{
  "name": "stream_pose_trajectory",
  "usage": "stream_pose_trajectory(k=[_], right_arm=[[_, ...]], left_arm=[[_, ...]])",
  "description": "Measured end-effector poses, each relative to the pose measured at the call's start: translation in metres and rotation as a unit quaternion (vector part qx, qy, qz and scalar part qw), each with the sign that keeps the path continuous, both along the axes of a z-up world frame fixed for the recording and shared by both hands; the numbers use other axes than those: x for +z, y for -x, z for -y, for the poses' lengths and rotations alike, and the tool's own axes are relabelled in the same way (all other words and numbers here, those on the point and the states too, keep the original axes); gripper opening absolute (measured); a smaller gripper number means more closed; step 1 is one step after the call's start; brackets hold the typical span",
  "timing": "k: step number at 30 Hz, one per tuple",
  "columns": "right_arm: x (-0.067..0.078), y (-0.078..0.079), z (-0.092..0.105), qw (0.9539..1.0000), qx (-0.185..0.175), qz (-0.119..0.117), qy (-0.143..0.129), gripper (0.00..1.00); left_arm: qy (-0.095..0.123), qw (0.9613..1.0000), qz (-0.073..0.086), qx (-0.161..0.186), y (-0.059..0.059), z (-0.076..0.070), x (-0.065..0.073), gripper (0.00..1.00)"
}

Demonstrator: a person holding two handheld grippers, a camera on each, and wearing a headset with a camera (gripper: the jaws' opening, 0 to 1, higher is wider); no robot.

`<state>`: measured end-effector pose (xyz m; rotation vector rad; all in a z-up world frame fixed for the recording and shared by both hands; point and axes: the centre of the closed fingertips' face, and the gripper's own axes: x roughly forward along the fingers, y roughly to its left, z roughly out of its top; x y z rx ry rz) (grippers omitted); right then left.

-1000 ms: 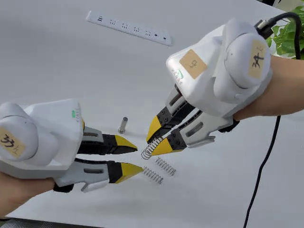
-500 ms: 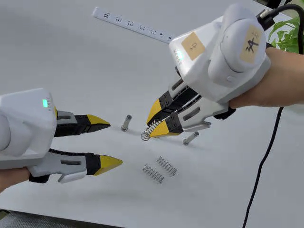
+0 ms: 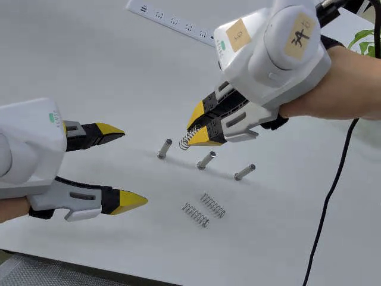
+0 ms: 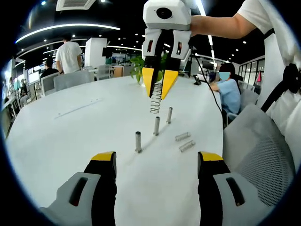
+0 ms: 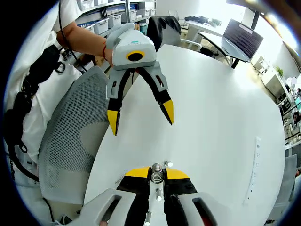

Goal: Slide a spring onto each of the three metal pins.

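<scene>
Since 1 s ago the right claw (image 3: 193,132) has risen from the centre of the head view to its upper middle, uncovering 2 more pins. The left pin (image 3: 164,148), middle pin (image 3: 206,160) and right pin (image 3: 244,172) now all stand bare at centre. Meanwhile the left claw (image 3: 134,167) has pulled back to the left edge, well apart from the work, its jaws spread wide around nothing.

The right claw's jaws are almost closed, pinching the held spring (image 3: 187,139) by its upper end. Its free end hangs just above the gap between left pin and middle pin, on neither. An upper spare spring (image 3: 212,205) and a lower spare spring (image 3: 195,215) lie side by side on the bench (image 3: 89,65) at lower centre.

The held spring looks light, thin-wired and bouncy. A hard squeeze could kink it or flick it away, so a grip near 1 end suits, leaving the bore open. The pins seem stiff and free-standing, likely to topple if nudged sideways.
</scene>
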<state>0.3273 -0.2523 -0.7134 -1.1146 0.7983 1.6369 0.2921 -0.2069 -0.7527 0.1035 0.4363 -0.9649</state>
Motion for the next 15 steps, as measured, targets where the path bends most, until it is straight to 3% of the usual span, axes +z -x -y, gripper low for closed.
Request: stream_pose_trajectory(k=[8, 15], right_arm=[[-0.012, -0.017, -0.005, 0.9998, -0.016, 0.007, 0.004, 0.06], [-0.022, -0.025, -0.008, 0.9997, -0.024, 0.007, 0.007, 0.06]], left_arm=[[0.001, 1.0000, 0.000, 0.009, -0.005, -0.003, -0.004, 0.82], [0.003, 1.0000, -0.004, 0.009, -0.006, -0.001, -0.008, 0.85]])
